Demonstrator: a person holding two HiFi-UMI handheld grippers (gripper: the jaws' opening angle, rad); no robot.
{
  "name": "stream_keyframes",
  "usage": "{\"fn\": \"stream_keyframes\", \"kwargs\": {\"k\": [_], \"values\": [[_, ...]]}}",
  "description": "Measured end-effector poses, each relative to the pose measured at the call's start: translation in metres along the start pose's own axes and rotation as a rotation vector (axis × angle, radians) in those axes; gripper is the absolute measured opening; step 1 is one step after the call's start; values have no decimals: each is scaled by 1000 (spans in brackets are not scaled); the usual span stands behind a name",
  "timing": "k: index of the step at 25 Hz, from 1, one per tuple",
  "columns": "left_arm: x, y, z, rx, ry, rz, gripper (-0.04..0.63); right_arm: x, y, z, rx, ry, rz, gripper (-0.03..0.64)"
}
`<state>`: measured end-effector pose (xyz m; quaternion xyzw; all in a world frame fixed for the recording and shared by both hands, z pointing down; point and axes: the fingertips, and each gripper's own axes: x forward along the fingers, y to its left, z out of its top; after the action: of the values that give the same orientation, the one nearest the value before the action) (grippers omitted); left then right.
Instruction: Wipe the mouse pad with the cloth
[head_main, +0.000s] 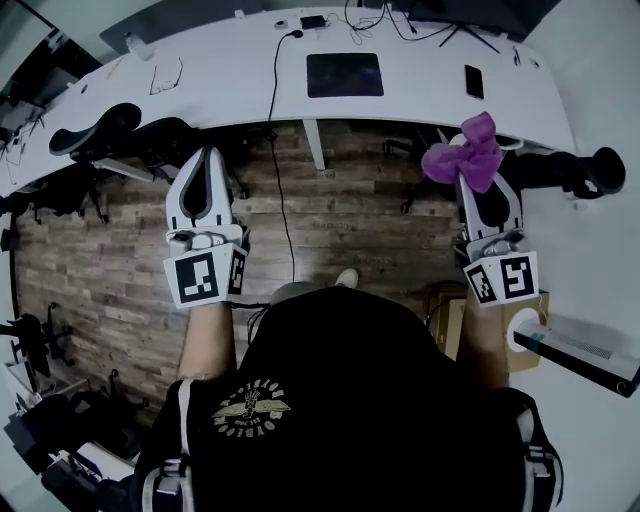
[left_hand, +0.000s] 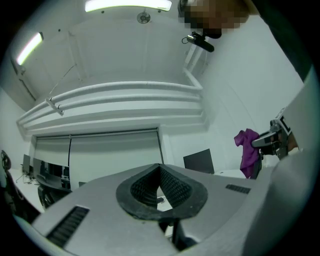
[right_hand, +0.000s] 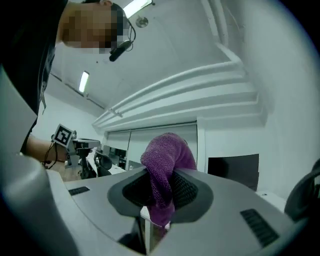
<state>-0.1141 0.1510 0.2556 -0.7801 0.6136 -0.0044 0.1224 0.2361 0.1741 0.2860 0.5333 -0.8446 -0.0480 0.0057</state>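
Two grippers hang short of the tabletop (head_main: 230, 70). Right gripper (head_main: 487, 195) is clamped on the purple cloth (head_main: 468, 152); left gripper (head_main: 206, 158) has jaws together, empty. Mouse pad (head_main: 344, 75) lies on the tabletop, well apart. Cloth looks soft, light and floppy, so a bunched-middle pinch suits. Pad is probably thin and may slide.
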Motion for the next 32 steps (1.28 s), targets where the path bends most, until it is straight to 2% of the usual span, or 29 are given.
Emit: {"fn": "stream_keyframes", "kwargs": {"k": [8, 12, 15, 26, 32], "values": [[3, -4, 4, 2, -3, 2, 2, 16, -12, -2, 20, -12, 27, 91], [8, -9, -8, 27, 15, -25, 2, 21, -11, -13, 27, -3, 25, 91], [16, -9, -21, -2, 31, -40, 2, 27, -12, -20, 29, 7, 18, 91], [71, -3, -34, -36, 17, -92, 2, 68, -26, -22, 18, 19, -8, 91], [106, 9, -43, -7, 42, -112, 2, 102, -32, -28, 33, 31, -16, 91]]}}
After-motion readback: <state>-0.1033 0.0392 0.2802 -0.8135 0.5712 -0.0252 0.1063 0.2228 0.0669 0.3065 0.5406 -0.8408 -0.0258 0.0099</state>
